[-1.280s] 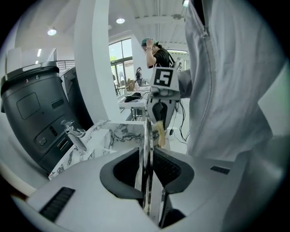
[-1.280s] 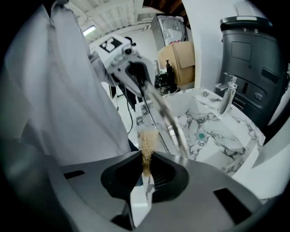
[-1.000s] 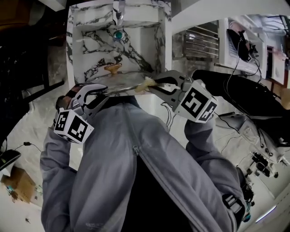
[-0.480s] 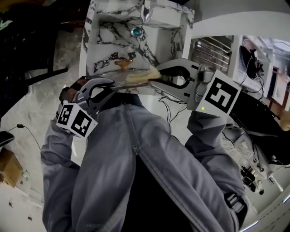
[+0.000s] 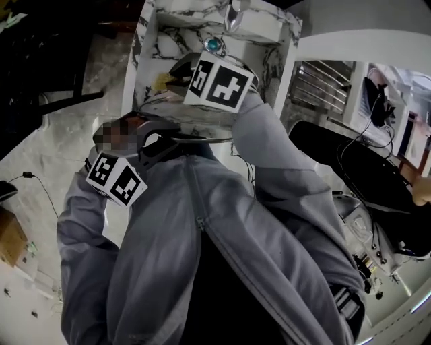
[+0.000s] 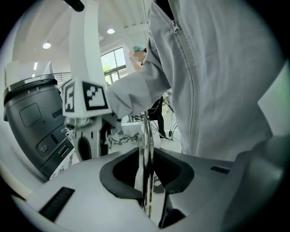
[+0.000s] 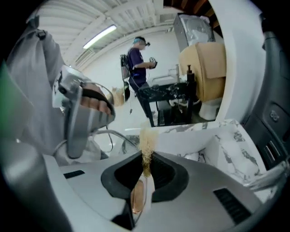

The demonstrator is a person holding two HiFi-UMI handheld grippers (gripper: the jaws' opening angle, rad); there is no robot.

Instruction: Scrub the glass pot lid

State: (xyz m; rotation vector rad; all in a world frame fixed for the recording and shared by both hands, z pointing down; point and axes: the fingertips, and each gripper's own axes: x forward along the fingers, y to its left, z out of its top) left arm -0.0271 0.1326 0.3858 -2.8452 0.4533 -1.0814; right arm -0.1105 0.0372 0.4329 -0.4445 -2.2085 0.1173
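Glass pot lid (image 5: 195,128), one in number, is round and clear with a thin metal rim; it is held nearly level in front of the person's chest, its far part over the basin. One marble basin (image 5: 151,40), white with dark veins, has straight upright walls that close in the lid's far side and left side; open room remains on the right. One round teal drain (image 5: 213,45) sits in the basin floor below one metal faucet (image 5: 233,17). Two grippers are present, each with one marker cube. The left gripper (image 6: 146,156) is clamped narrowly on the lid's near rim; its jaws have just eased open slightly, the rim staying between them. The right gripper (image 7: 147,168) reaches across above the lid and pinches one thin, fibrous yellow sponge (image 7: 146,145), narrow-set. Whether the sponge touches the glass cannot be told.
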